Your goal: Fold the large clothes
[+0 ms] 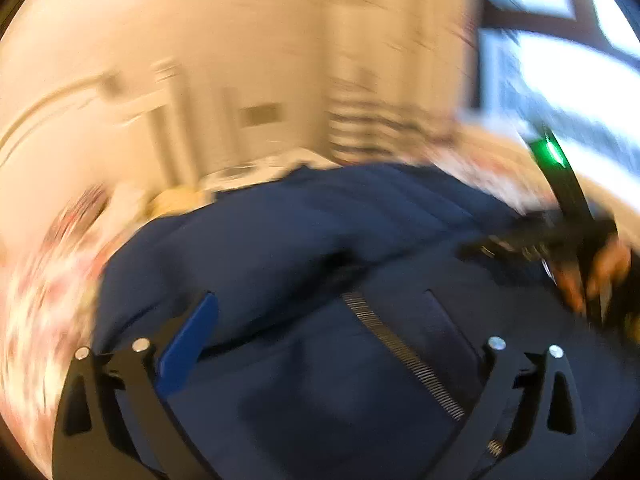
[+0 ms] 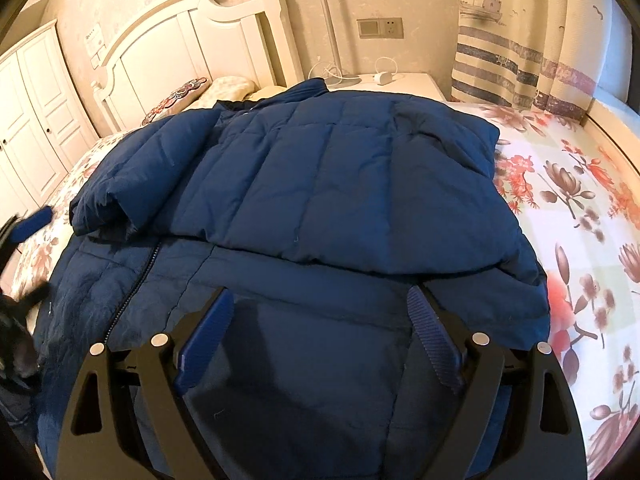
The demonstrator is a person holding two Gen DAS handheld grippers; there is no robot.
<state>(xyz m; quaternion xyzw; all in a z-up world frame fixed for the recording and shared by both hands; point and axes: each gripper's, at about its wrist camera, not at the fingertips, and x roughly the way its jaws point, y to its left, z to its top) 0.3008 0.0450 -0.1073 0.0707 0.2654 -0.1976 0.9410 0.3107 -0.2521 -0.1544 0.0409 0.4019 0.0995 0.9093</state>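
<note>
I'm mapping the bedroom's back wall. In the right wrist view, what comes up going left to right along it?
Wardrobe → headboard → lamp pole → wall socket panel → striped curtain.

curtain [image 2: 516, 76] bands: letters woven into the blue-grey stripes, far right; too blurred and small to read
wall plate [image 2: 94, 38]: a small white card with dark marks, far left beside the headboard; unreadable
left wrist view: smeared by motion; no text can be made out
jacket [image 2: 320, 184]: no label or brand visible
</note>
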